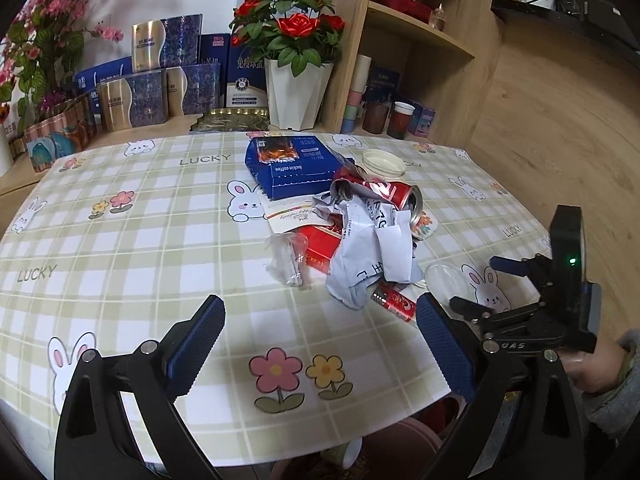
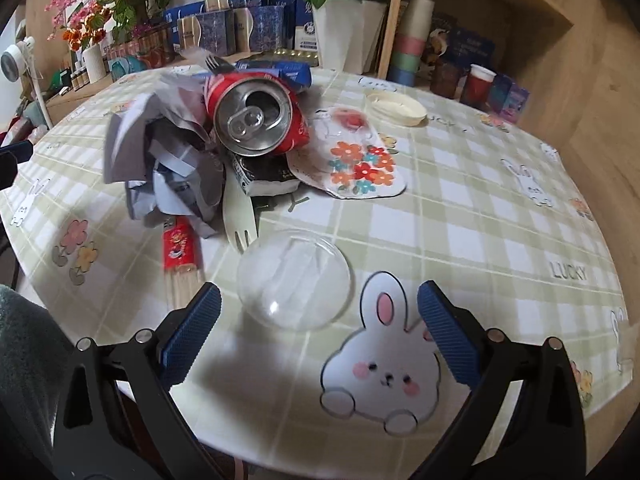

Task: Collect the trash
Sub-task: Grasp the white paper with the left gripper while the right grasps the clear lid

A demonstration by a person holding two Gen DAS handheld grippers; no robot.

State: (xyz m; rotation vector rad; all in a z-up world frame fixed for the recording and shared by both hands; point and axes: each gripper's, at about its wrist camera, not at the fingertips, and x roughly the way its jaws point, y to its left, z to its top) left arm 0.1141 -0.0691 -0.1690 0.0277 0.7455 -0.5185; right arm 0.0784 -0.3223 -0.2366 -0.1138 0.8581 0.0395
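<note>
So the trash pile is sitting pretty much untouched in the middle of the counter (image 1: pixel 120 240), the one with the plaid bunny tablecloth. Nothing looks collected yet, so the job is basically just getting started, as far as anyone can judge from these views.

What's lying there: a crushed red can (image 2: pixel 256 116) is resting on its side on top of the heap, touching a wad of crumpled paper (image 2: pixel 168 160). A blue coffee box (image 1: pixel 288 168) is sitting behind them, a white plastic fork (image 2: pixel 239 212) is poking out from under the pile, and a red chopstick packet (image 2: pixel 180 248) is lying at the near edge. A clear dome lid (image 2: pixel 296 280) is sitting by itself just in front of the heap, a cream lid (image 2: pixel 396 108) is farther back, and a flowery paper sleeve (image 2: pixel 360 168) is lying flat beside the can.

The right tool (image 2: pixel 320 320) is hovering low over the counter with its jaws spread wide and nothing in them, and the dome lid is sitting just ahead of the gap. That's probably the first grab. The left tool (image 1: pixel 320 332) is also wide apart and holding nothing, hanging back near the counter's front edge.

No bin or bag is clearly showing, so where it all goes is anybody's guess.
</note>
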